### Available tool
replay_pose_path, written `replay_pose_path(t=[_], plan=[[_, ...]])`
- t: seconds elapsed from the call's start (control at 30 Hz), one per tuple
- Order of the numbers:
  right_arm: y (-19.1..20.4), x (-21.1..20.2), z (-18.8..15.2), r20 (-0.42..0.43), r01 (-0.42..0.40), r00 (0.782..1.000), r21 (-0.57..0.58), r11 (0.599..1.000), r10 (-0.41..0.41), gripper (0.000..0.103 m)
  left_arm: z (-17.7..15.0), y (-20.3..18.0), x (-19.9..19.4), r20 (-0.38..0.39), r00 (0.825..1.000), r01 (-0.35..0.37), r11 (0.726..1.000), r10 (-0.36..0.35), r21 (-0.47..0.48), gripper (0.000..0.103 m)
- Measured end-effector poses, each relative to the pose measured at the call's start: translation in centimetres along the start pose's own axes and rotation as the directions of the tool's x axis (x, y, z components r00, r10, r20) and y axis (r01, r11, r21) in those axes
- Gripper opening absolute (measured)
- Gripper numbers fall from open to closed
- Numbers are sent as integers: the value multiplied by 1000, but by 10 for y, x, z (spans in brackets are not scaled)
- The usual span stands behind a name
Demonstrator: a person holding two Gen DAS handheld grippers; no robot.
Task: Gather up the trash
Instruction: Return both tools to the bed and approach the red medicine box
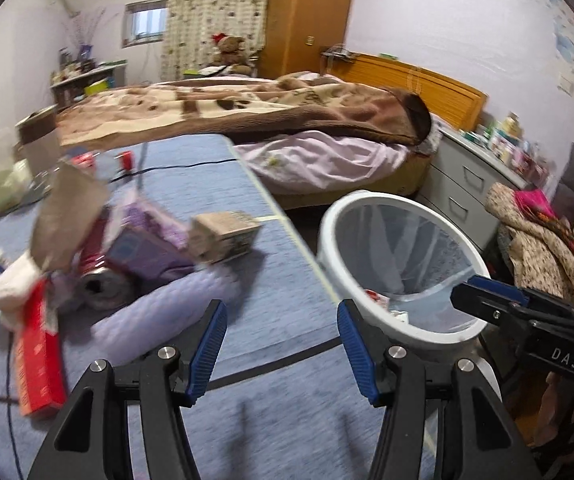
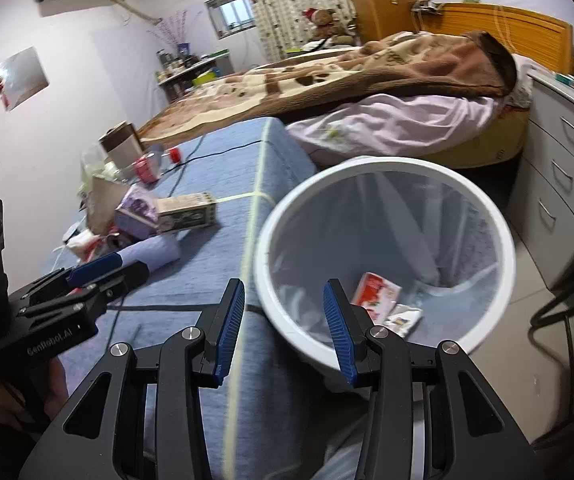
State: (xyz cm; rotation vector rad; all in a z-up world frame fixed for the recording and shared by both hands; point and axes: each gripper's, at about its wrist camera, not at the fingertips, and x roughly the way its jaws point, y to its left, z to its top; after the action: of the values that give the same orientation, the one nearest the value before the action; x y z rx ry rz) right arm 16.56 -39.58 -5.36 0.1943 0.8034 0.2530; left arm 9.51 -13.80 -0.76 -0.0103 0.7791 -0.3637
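A white bin (image 1: pixel 371 208) with a clear liner stands off the right edge of the blue-covered table (image 1: pixel 207 184); it also shows in the right wrist view (image 2: pixel 499 220), with red-and-white packets (image 2: pixel 377 292) lying in its bottom. A trash pile lies at the table's left: a crushed can (image 1: pixel 99 280), a purple carton (image 1: pixel 147 248), a tan box (image 1: pixel 223 234), a red box (image 1: pixel 39 360), a lilac roll (image 1: pixel 155 316). My left gripper (image 1: pixel 283 344) is open and empty over the table. My right gripper (image 2: pixel 283 320) is open and empty at the bin's near rim.
A bed (image 1: pixel 247 112) with a brown blanket lies beyond the table. A grey drawer unit (image 1: pixel 467 184) stands right of the bin, with clothes (image 1: pixel 539 240) heaped on a chair. A black cable (image 1: pixel 279 360) crosses the table. A cup (image 2: pixel 121 148) and bottle stand at the table's far left.
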Motion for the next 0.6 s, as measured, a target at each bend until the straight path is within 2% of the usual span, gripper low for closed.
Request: replay_pose_path(t=[0.13, 0.33, 0.47, 0.6], plan=[[16, 2, 1, -2, -11, 1000, -59, 998, 11, 43, -6, 19, -15, 27, 999, -31, 999, 32, -39, 57], [37, 6, 5, 5, -70, 997, -118, 991, 71, 43, -15, 45, -29, 35, 996, -84, 993, 88, -88, 57], [51, 8, 8, 23, -93, 995, -162, 982, 98, 43, -21, 65, -38, 30, 993, -110, 984, 115, -138, 57], [61, 17, 10, 4, -102, 994, -183, 978, 105, 43, -25, 86, -46, 36, 985, -160, 971, 169, -175, 57]])
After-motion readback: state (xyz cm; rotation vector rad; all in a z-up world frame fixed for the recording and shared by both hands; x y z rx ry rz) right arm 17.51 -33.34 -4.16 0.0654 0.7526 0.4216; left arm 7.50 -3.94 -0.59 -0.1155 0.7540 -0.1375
